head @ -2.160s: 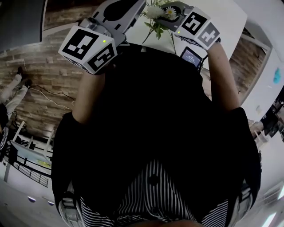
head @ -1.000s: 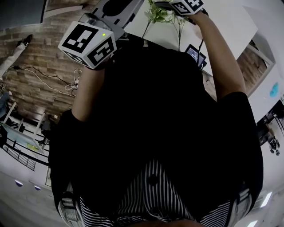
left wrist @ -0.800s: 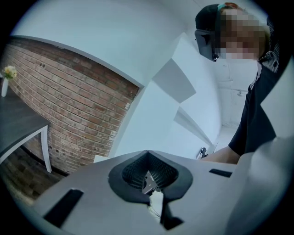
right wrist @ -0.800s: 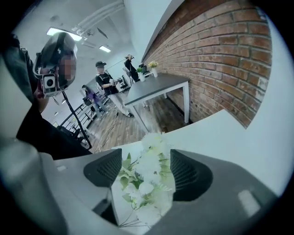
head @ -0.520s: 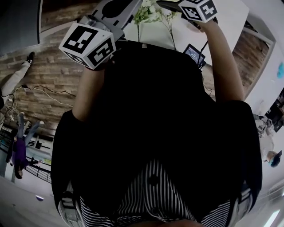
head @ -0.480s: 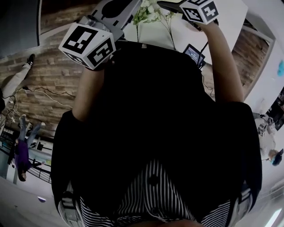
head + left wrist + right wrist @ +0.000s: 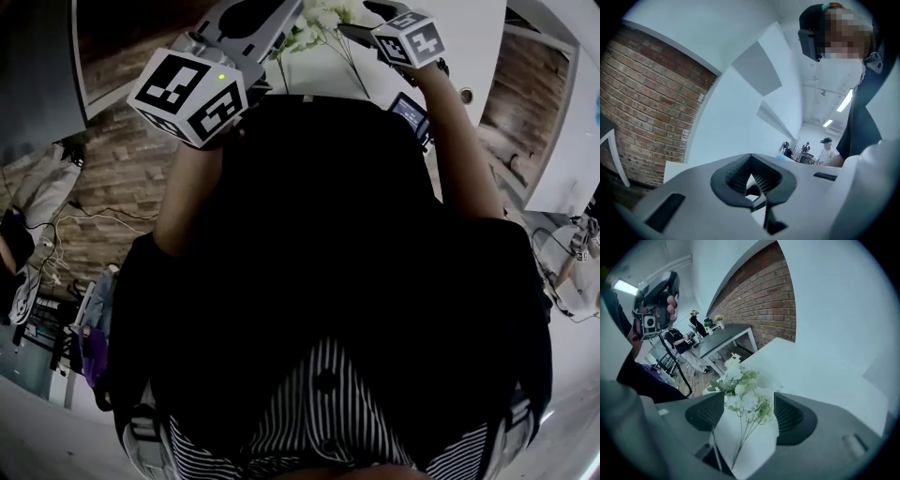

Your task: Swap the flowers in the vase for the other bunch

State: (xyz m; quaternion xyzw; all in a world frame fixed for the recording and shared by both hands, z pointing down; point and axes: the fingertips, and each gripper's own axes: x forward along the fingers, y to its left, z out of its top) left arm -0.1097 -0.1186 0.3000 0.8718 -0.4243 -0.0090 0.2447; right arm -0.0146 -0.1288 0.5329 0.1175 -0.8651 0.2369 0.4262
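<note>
The right gripper point(image 7: 747, 414), whose jaws have just been opening and grip nothing, points down at the bunch of white flowers point(image 7: 743, 394) lying on the white table point(image 7: 825, 376), framed between them, while the left gripper point(image 7: 751, 177) is closed and empty.

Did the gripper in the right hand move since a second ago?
Yes. The right gripper came back down the picture toward the near edge of the white table. Its jaws have just been opening, with the white flower bunch between them, ungripped.
</note>
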